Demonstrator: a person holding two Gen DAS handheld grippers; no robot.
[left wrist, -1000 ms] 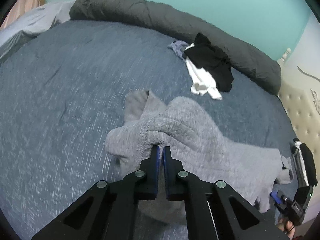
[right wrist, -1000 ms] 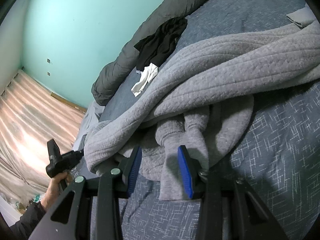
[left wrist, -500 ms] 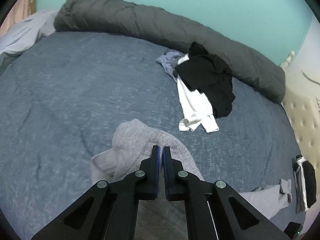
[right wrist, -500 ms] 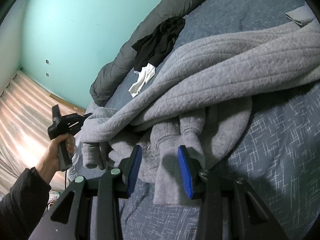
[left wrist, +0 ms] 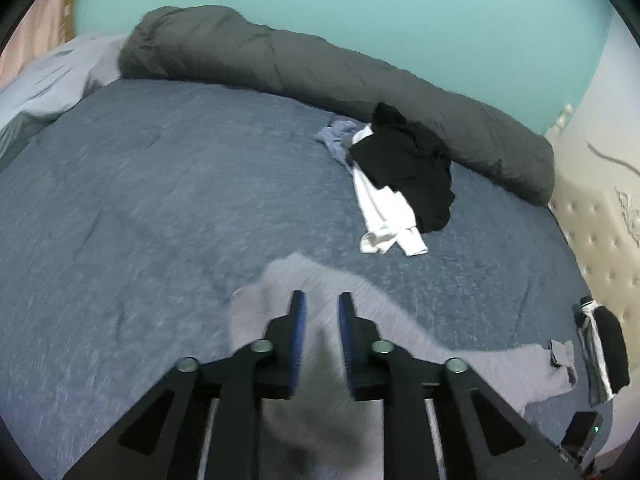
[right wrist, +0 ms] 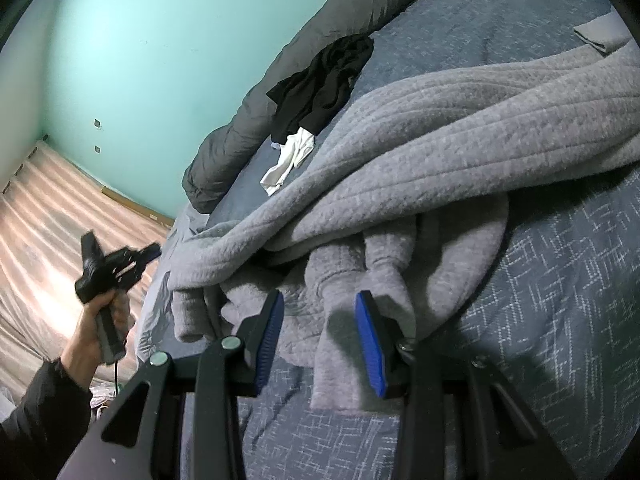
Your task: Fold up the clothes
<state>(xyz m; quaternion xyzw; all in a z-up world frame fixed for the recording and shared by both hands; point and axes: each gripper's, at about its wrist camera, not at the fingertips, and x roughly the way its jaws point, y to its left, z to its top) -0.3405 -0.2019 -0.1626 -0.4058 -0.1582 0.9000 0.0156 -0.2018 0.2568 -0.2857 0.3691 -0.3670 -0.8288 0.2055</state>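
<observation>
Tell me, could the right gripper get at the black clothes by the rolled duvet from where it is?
Probably not directly: the right gripper sits low, with the bunched grey sweater lying between it and the black clothes.

A dark duvet [left wrist: 340, 76] lies rolled along the bed's [left wrist: 160, 184] far edge, against the teal wall [left wrist: 360, 12]; a tufted headboard [left wrist: 596, 232] stands beside the bed.

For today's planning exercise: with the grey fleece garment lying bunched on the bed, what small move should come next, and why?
Probably close the right claw on the grey fleece garment: its pads straddle a bunched fold without pressing it. The left claw is opening above the fleece, gripping nothing, so nothing holds the cloth for spreading on the bed.
</observation>
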